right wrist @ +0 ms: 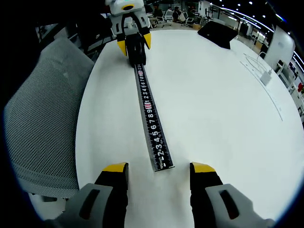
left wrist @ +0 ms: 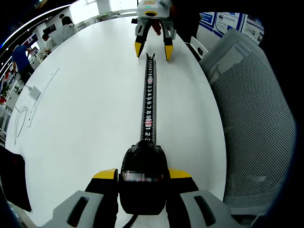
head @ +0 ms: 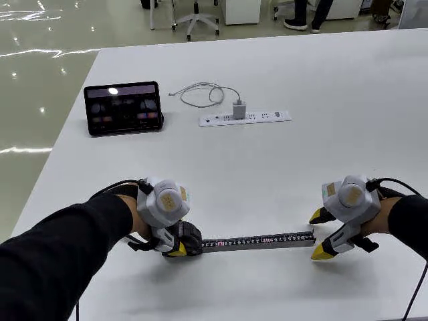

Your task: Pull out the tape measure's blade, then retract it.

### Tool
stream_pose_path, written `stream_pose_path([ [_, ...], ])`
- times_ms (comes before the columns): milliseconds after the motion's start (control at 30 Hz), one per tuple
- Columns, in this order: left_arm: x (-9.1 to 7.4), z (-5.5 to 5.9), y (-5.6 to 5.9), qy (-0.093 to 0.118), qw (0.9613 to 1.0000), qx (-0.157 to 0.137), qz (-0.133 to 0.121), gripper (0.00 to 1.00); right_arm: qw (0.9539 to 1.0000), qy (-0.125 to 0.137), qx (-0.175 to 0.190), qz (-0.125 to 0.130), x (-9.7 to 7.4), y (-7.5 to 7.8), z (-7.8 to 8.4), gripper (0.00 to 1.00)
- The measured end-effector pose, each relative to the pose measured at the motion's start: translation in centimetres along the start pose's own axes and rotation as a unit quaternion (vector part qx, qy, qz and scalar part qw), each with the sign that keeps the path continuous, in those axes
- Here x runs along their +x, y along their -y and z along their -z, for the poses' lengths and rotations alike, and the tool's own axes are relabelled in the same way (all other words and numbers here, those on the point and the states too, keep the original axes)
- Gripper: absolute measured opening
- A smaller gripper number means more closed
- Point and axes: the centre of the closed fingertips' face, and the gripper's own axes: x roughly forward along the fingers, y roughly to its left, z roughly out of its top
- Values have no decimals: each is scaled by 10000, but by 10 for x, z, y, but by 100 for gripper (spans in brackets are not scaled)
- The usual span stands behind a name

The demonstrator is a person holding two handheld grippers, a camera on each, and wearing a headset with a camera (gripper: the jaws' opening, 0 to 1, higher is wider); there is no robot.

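**While the case is clamped, the blade lies out**

Where the left gripper pinches the black tape-measure case on the white table, its dark numbered blade runs flat to the right gripper, whose wide-spread jaws flank the tip without touching it. A black tablet and a white power strip lie well beyond.

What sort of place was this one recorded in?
Probably an open-plan office or lab: a large white table, a white swivel chair's wheeled base on a glossy floor, and a white power strip near a black tablet.
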Motion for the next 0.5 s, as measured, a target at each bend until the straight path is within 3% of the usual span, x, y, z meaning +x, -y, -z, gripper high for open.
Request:
stream_pose_path([
  [100,0,0,0,-47,9999,-153,42,35,10000,-14,-39,-29,0,-2,-1,50],
  [167,-2,1,0,-69,9971,-761,58,37,9998,-129,-162,-48,-1,-3,1,49],
  [267,-3,0,-5,-3,9983,-571,-77,42,9999,-89,-134,-55,-1,-4,-1,48],
  [333,-6,0,-7,75,9965,-825,-99,49,9999,-60,-100,-38,-2,-4,-2,52],
  [500,-12,6,-12,142,9951,-946,-242,63,9999,-62,75,36,-3,-4,-1,59],
])
